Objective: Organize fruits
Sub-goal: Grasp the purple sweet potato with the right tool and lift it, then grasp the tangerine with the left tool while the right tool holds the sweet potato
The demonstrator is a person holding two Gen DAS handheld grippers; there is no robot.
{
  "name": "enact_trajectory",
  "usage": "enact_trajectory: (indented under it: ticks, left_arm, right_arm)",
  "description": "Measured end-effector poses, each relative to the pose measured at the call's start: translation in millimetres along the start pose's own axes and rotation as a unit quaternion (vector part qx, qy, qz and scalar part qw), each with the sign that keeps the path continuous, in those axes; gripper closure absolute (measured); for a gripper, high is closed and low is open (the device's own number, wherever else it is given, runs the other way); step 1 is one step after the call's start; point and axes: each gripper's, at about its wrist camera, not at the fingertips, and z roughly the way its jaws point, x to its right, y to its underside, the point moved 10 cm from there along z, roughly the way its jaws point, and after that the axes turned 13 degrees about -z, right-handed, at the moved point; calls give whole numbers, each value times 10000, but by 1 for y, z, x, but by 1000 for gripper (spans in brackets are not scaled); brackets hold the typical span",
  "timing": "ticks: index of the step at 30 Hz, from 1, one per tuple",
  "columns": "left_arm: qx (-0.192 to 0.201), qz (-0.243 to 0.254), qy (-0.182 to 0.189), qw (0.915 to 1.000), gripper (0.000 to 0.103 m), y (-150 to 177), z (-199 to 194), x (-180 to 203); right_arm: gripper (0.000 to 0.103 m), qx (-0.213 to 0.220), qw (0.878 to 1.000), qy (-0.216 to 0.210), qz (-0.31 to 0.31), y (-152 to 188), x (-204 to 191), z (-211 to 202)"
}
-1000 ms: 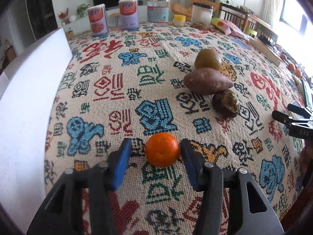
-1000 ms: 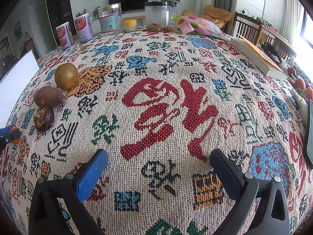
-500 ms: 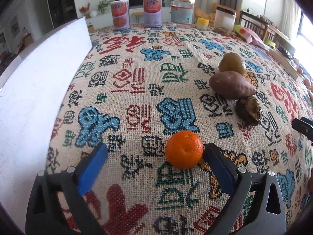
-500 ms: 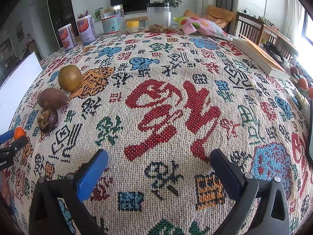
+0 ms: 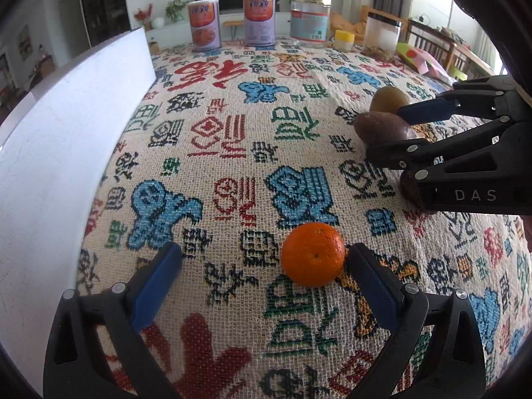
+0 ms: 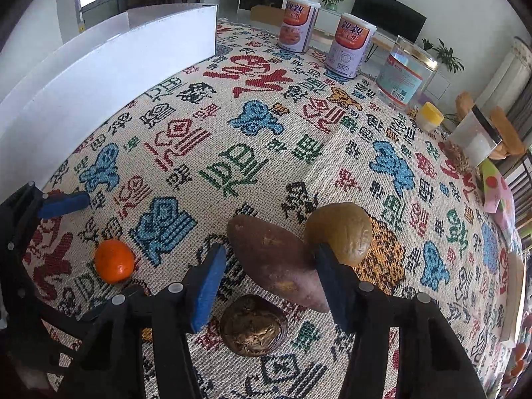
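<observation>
An orange [image 5: 312, 254] lies on the patterned tablecloth [image 5: 232, 139] between the fingers of my left gripper [image 5: 264, 254]. That gripper is wide open, and the orange sits close to its right pad. My right gripper [image 6: 267, 266] straddles a purple-brown sweet potato [image 6: 276, 259] and its jaws are closing. The right pad is against the potato; a gap shows at the left pad [image 6: 206, 282]. A round olive-brown fruit [image 6: 339, 229] touches the potato's far end. A dark wrinkled fruit [image 6: 254, 326] lies just below it. In the left wrist view my right gripper [image 5: 385, 131] reaches in from the right.
A white box wall [image 5: 66, 153] runs along the left edge of the table. Two cans [image 5: 204, 25], a glass jar [image 5: 311, 20], a small yellow-lidded pot [image 5: 343, 40] and a clear canister [image 5: 382, 35] stand along the far edge. A colourful bag [image 6: 498, 196] lies at the right.
My left gripper opened wide and let go of the orange, which stays on the cloth. My right gripper swung left across the table to the sweet potato, rolled, and its jaws narrowed around it.
</observation>
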Motion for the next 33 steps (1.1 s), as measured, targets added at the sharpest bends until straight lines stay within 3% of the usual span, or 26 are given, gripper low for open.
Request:
enact_trajectory:
  ticks: [4, 5, 6, 7, 10, 14, 19, 22, 24, 29, 33]
  left_arm:
    - [-10, 3, 18, 10000, 3, 0, 0, 1]
    - [-10, 5, 24, 10000, 3, 0, 0, 1]
    - [-11, 4, 23, 10000, 3, 0, 0, 1]
    - [-11, 5, 21, 10000, 3, 0, 0, 1]
    - [-10, 5, 20, 10000, 3, 0, 0, 1]
    - [-11, 8, 18, 10000, 3, 0, 0, 1]
    - [-11, 7, 20, 10000, 3, 0, 0, 1]
    - [-10, 10, 17, 10000, 2, -1, 0, 1]
    - [-10, 11, 18, 10000, 2, 0, 1, 1]
    - [-11, 12, 18, 10000, 2, -1, 1, 1]
    - [-12, 11, 20, 10000, 2, -1, 1, 1]
  right_arm:
    - [46, -587, 9964, 344, -507, 14, 1, 15]
    - [49, -483, 9975, 307, -419, 14, 3, 14]
    - [60, -489, 9980, 286, -291, 16, 5, 14]
    - [65, -496, 9983, 282, -103, 19, 12, 15]
    - [65, -302, 9982, 18, 527, 24, 21, 10]
    - [65, 197, 9910, -242, 1305, 38, 28, -27]
    - [66, 443, 9717, -828, 2168, 87, 43, -75]
    - [67, 107, 9638, -1036, 2454, 129, 45, -80]
    - [77, -106, 9645, -832, 2503, 153, 47, -76]
    - [76, 462, 9513, -722, 2961, 164, 55, -76]
    - [66, 823, 9432, -704, 3140, 159, 56, -69]
